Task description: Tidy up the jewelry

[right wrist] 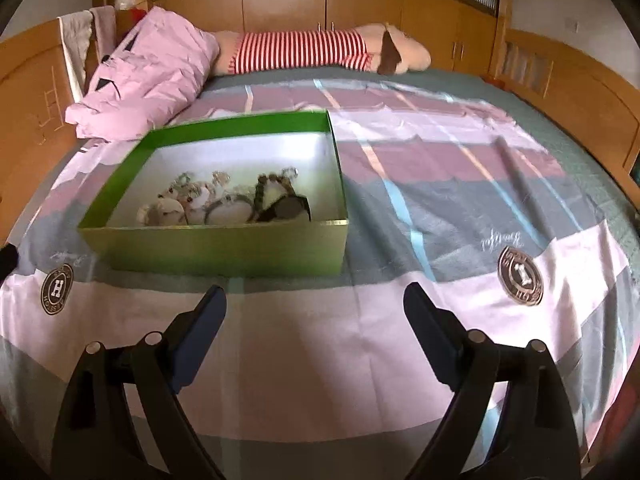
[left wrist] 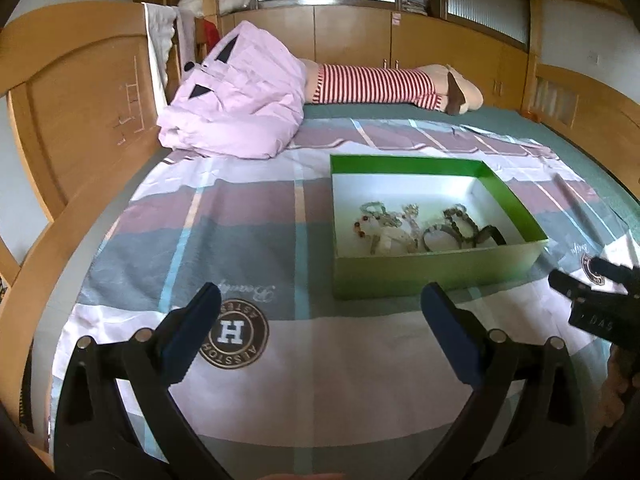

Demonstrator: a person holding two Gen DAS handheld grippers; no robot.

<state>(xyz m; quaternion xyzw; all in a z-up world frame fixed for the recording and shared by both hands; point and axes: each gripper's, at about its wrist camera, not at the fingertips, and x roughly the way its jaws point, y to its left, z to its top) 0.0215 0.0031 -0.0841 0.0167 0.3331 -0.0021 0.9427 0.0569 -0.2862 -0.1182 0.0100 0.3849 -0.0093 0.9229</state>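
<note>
A green open box (left wrist: 432, 272) with a white inside stands on the bed sheet; it also shows in the right wrist view (right wrist: 216, 246). A heap of jewelry (left wrist: 424, 228) lies in it: bead bracelets, a dark bangle and pale chains, also seen in the right wrist view (right wrist: 232, 204). My left gripper (left wrist: 320, 304) is open and empty, hovering over the sheet in front of the box and to its left. My right gripper (right wrist: 316, 304) is open and empty, just in front of the box's right corner. The right gripper's body shows at the right edge of the left wrist view (left wrist: 596, 300).
A plaid sheet with round logos (left wrist: 234, 334) covers the bed. A pink folded quilt (left wrist: 236, 100) and a striped plush toy (left wrist: 384, 84) lie at the far side. A wooden bed frame (left wrist: 68, 120) runs along the left, and wooden cabinets (right wrist: 360, 8) stand behind.
</note>
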